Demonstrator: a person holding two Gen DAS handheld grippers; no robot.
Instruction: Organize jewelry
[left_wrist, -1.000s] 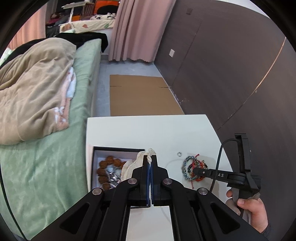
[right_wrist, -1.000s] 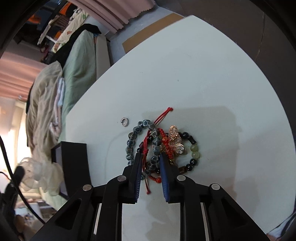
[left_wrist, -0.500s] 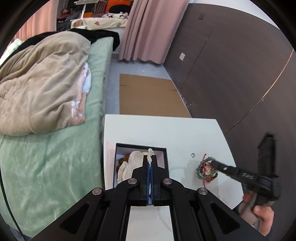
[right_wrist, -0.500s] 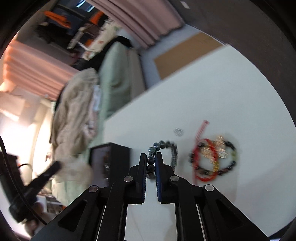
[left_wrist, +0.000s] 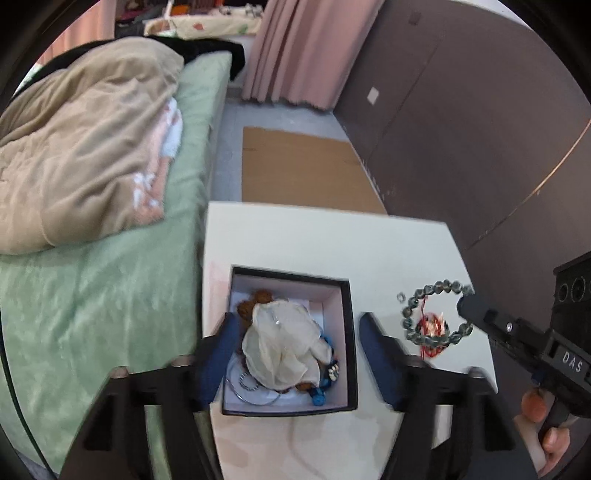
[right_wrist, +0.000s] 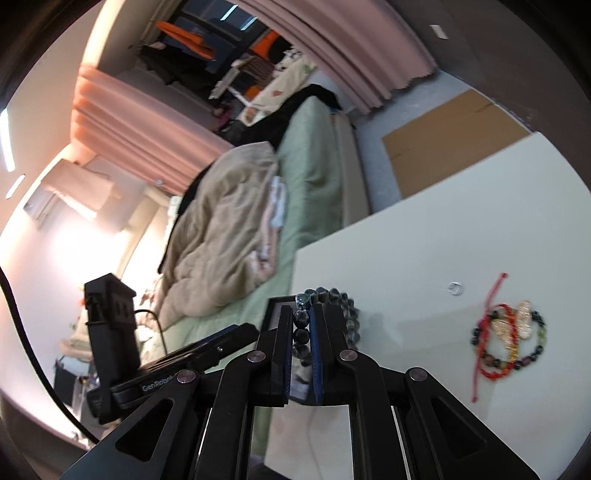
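Observation:
An open black jewelry box (left_wrist: 349, 321) stands on the white table (left_wrist: 314, 240). A cream pouch (left_wrist: 284, 343) lies inside it on brown beads and other jewelry. My left gripper (left_wrist: 293, 332) is open above the box, its fingers on either side of the pouch. My right gripper (right_wrist: 299, 325) is shut on a grey bead bracelet (right_wrist: 301, 334) and holds it in the air; the bracelet also shows in the left wrist view (left_wrist: 436, 314). A red cord bracelet (right_wrist: 495, 354), a dark bead bracelet (right_wrist: 535, 350) and a small silver ring (right_wrist: 455, 288) lie on the table.
A green bed (left_wrist: 110, 295) with a beige blanket (left_wrist: 81, 147) runs along the table's left side. A dark wall (left_wrist: 480, 129) stands to the right. A cardboard sheet (left_wrist: 303, 173) lies on the floor beyond the table.
My left gripper opened and let the cream pouch fall into the box. My right gripper closed on the grey bead bracelet, lifted it off the table and carried it left toward the box.

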